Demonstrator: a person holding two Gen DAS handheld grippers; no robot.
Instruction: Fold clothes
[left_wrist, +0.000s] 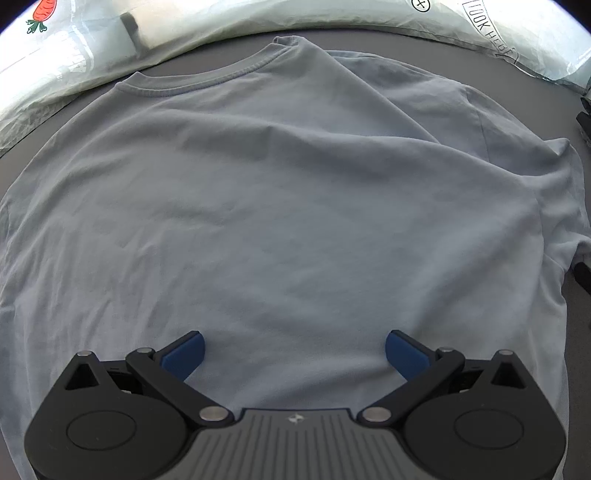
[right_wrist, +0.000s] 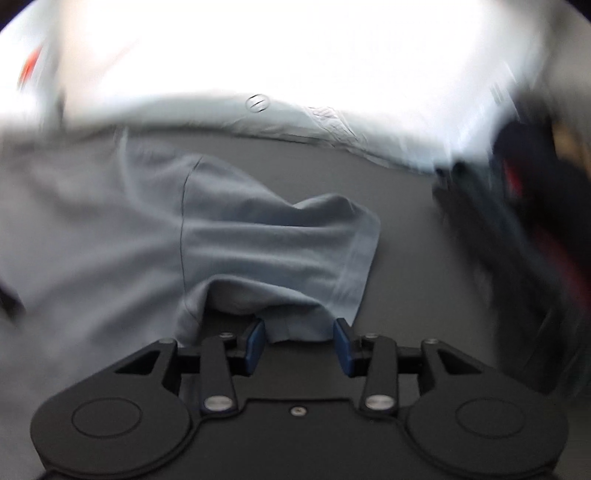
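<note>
A dark grey tabletop (left_wrist: 424, 48) is edged at the back by crinkly pale plastic sheeting (left_wrist: 332, 14), printed with a carrot picture (left_wrist: 42, 13) and lit brightly.

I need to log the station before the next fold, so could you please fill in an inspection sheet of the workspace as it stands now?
Surface: dark grey tabletop, matte.
Job's things: light blue T-shirt spread flat, collar at the far edge; one sleeve rumpled and raised off the table.
Clutter: dark blurred gear to the right.
Grippers: left gripper open over the shirt; right gripper open, sleeve edge between its fingers, pads not pressing.
Cables: nothing seen.
Surroundings: pale printed sheeting beyond the table, with a carrot picture.
</note>
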